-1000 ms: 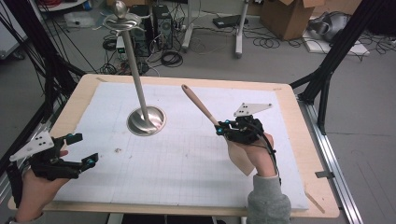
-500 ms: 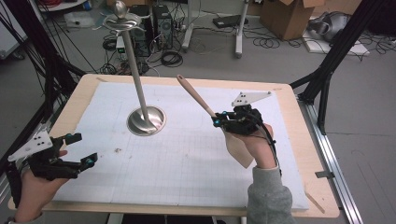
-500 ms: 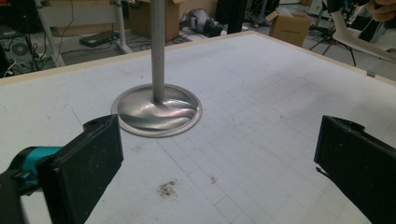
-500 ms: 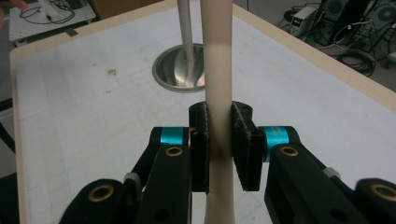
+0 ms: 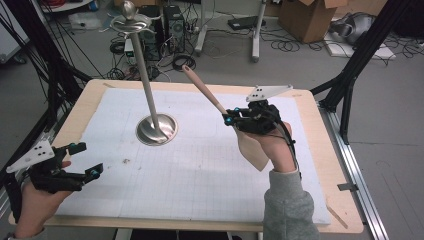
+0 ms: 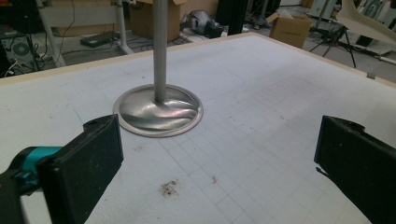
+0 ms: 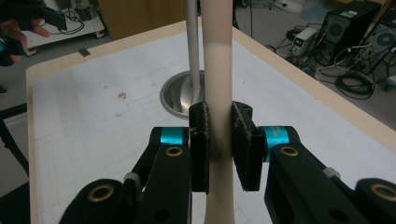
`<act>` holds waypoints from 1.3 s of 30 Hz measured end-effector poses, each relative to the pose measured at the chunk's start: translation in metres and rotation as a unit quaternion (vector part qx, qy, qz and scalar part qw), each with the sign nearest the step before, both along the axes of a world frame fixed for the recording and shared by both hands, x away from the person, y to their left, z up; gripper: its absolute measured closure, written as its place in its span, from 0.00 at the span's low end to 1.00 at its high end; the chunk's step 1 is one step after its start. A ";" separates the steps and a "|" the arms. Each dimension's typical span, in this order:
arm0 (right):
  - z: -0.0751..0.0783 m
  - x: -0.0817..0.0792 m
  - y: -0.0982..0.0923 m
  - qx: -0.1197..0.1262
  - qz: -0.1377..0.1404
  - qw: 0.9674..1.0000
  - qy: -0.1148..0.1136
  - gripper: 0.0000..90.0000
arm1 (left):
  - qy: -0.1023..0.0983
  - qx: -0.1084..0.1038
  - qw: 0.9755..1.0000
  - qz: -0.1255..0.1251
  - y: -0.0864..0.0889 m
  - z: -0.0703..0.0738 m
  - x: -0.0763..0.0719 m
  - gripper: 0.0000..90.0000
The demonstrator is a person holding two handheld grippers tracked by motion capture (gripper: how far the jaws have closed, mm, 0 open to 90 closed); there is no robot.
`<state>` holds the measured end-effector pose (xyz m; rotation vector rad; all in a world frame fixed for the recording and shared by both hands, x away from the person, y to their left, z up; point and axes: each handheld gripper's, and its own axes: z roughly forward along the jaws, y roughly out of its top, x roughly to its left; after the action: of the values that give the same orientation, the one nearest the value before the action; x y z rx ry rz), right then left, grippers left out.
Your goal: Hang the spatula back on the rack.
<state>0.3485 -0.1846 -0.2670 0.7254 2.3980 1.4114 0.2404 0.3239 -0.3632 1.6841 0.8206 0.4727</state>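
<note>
- Pads of the right gripper (image 7: 219, 149) are seen clenched on the handle of a wooden spatula (image 7: 217, 70), one black pad pressed flat against each side.
- Handle is shown running straight up between the jaws in the right gripper view, pale below and browner towards its far end.
- Spatula (image 5: 215, 105) is held clear of the table in the high view, tilted: the rounded handle end points up and away towards the stand, the broad pale blade hangs below the right gripper (image 5: 239, 120), in front of the person's hand and grey sleeve.
- Left gripper (image 6: 215, 154) is caught with its jaws spread wide apart and nothing between them; bare mat is seen through the gap.
- Left gripper (image 5: 85, 162) is held low over the near left corner of the table, well apart from the spatula.
- Metal stand (image 5: 156, 129) is planted upright on its round dished base on the white gridded mat (image 5: 200, 180), between the two grippers and farther back; hooks sit at the top of its pole.
- Wooden table (image 5: 327, 150) shows as a tan border around the mat.
- Small dark speck of dirt (image 6: 168, 187) is spotted on the mat just in front of the stand's base.
</note>
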 end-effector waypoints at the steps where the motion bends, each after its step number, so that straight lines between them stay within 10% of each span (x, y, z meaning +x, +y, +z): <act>1: 0.002 0.000 0.001 0.000 0.000 1.000 -0.002 0.87 | -0.001 0.001 1.000 0.000 0.001 0.000 0.000 0.02; 39: 0.059 0.019 0.042 0.019 0.028 0.999 -0.035 0.87 | 0.000 -0.013 1.000 0.000 0.005 0.002 -0.001 0.02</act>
<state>0.3673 -0.1424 -0.2084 0.6120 2.3624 1.4817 0.2393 0.3293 -0.3616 1.6610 0.8237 0.4599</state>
